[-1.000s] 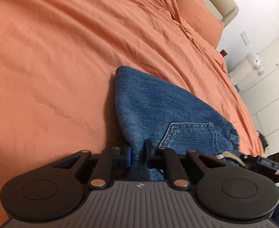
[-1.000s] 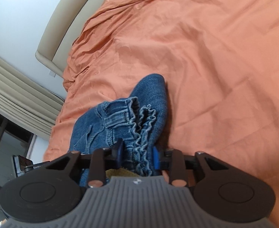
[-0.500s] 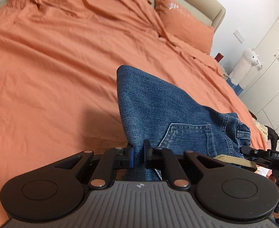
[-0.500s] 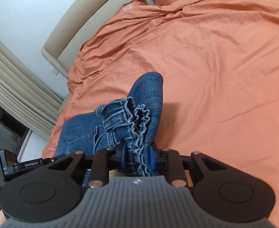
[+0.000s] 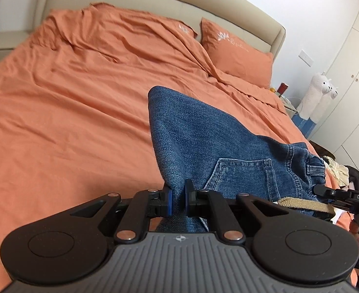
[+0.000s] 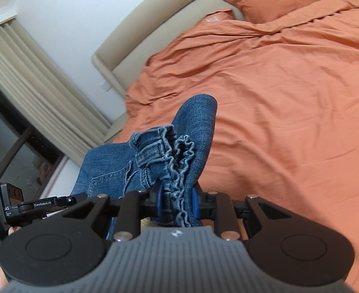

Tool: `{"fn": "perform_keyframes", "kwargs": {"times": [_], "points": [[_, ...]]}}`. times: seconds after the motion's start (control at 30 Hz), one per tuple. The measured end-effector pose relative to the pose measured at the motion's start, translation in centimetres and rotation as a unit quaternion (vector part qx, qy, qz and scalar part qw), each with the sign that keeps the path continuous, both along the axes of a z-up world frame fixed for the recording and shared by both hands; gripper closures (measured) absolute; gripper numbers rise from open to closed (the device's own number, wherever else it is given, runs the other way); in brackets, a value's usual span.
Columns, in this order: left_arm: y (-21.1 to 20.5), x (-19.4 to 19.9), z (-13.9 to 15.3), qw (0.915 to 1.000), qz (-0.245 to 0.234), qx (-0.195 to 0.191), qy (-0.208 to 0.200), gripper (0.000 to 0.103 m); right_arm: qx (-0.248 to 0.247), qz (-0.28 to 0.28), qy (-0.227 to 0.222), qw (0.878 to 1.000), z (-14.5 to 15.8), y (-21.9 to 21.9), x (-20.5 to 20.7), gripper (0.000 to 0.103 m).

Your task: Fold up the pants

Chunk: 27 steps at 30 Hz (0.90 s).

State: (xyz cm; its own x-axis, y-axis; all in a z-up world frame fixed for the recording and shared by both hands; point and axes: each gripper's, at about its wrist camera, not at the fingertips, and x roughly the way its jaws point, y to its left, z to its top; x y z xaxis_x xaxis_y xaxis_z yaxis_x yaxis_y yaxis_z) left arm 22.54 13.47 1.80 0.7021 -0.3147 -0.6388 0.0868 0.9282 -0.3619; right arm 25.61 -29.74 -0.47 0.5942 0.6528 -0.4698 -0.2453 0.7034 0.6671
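Observation:
The blue denim pants (image 5: 203, 141) are held up over the orange bed (image 5: 69, 112), back pocket facing the left wrist camera. My left gripper (image 5: 177, 199) is shut on one edge of the denim. My right gripper (image 6: 175, 204) is shut on the bunched elastic waistband (image 6: 179, 156). The right gripper also shows at the right edge of the left wrist view (image 5: 345, 195), and the left gripper at the left edge of the right wrist view (image 6: 40, 205). The pants (image 6: 196, 122) hang stretched between the two grippers. Their lower part is hidden below the grippers.
An orange duvet covers the bed (image 6: 289, 97); two orange pillows (image 5: 235, 51) lie against the beige headboard (image 5: 155, 7). A white alpaca toy (image 5: 318, 92) stands by the wardrobe doors at right. Curtains and a window (image 6: 32, 92) are left of the bed.
Both grippers have risen and tilted up with the pants, so the headboard and pillows come into view. The grips have not changed.

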Motion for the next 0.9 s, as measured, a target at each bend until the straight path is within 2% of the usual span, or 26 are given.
{"fn": "perform_keyframes", "kwargs": {"times": [0.27, 0.43, 0.6, 0.9], "points": [[5.0, -2.3, 3.6, 0.9984, 0.024, 0.051, -0.001, 0.094, 0.044, 0.029, -0.007, 0.999, 1.2, 6.4, -1.7, 0.084], [8.1, -2.6, 3.8, 0.9959, 0.04, 0.08, 0.01, 0.094, 0.07, 0.049, 0.004, 0.996, 0.0, 10.9, -1.3, 0.084], [11.4, -1.5, 0.9, 0.9945, 0.055, 0.083, 0.032, 0.094, 0.082, 0.062, 0.025, 0.994, -2.4, 15.0, 0.0, 0.084], [16.4, 1.8, -6.5, 0.9945, 0.073, 0.035, 0.066, 0.094, 0.067, 0.07, 0.067, 0.993, -7.7, 19.6, 4.3, 0.084]]}}
